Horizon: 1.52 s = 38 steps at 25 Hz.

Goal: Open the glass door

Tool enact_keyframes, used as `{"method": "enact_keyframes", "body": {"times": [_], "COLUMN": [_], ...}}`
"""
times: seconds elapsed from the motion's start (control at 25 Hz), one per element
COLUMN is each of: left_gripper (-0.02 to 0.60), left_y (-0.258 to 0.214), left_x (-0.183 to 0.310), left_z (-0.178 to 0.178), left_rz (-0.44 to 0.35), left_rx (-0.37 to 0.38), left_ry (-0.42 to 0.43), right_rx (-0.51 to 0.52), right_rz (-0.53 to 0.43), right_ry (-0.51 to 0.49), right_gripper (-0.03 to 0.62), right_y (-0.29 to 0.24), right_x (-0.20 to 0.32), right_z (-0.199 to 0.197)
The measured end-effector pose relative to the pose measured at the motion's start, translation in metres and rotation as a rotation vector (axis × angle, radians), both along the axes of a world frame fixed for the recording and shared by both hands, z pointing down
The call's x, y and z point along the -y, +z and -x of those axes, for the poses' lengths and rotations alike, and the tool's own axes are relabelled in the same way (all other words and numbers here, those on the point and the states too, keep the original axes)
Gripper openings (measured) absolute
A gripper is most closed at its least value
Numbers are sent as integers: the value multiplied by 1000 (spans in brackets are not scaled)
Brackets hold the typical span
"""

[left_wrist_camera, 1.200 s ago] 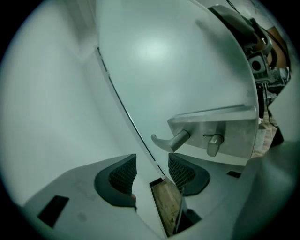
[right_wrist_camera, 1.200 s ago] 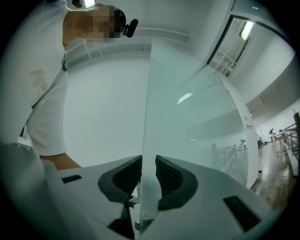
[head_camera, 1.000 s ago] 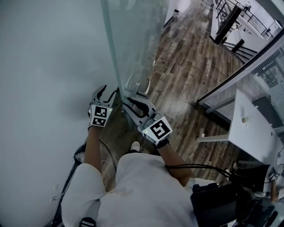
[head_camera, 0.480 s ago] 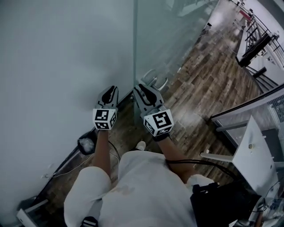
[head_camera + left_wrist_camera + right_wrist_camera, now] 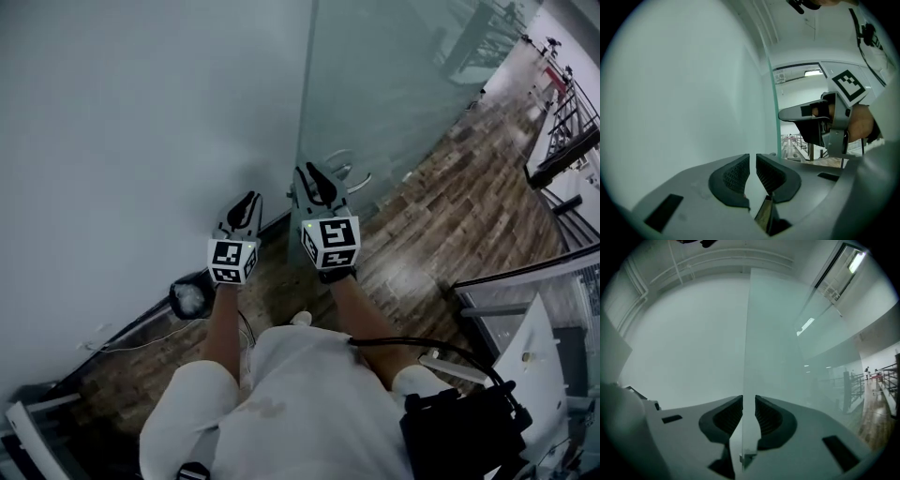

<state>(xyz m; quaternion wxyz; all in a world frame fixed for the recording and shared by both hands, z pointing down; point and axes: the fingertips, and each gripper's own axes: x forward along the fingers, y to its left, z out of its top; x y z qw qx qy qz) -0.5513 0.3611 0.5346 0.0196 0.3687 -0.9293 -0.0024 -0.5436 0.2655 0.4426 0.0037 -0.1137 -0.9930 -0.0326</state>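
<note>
Two risks: your left gripper [image 5: 250,199], jaws just closed to an empty sliver, hangs by the wall [image 5: 131,122] and steadies nothing; your right gripper [image 5: 316,172], jaws just closing, pinches only the door [image 5: 412,94] edge beside the handle [image 5: 352,176], so smooth glass may slip out if you swing it hard

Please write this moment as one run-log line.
right gripper: jaws just been closing, pads on glass door edge | left gripper: jaws just been closing, near-shut, empty
</note>
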Motion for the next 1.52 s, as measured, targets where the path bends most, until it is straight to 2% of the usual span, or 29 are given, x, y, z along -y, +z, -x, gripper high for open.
{"method": "enact_keyframes", "body": {"times": [0.64, 0.72, 0.84, 1.08, 1.32, 1.52], "left_gripper": [45, 46, 46, 45, 46, 46], "left_y": [8, 9, 12, 13, 14, 11], "left_x": [-37, -35, -31, -21, -2, 3], "left_z": [6, 7, 7, 9, 9, 8], "left_rz": [9, -11, -55, -70, -85, -77], "left_rx": [-34, -57, -86, -106, -118, -115], "left_ry": [-114, -124, -123, -100, -55, -40], "right_rx": [-15, -5, -10, -57, 45, -4], "right_rz": [-82, -101, -124, -118, -134, -123], "right_ry": [-21, -23, -28, -17, 57, -32], "right_gripper": [80, 49, 40, 40, 32, 14], "right_y": [0, -1, 1, 6, 5, 5], "right_x": [-25, -21, -22, -30, -31, -23], "right_z": [108, 122, 143, 186, 176, 173]}}
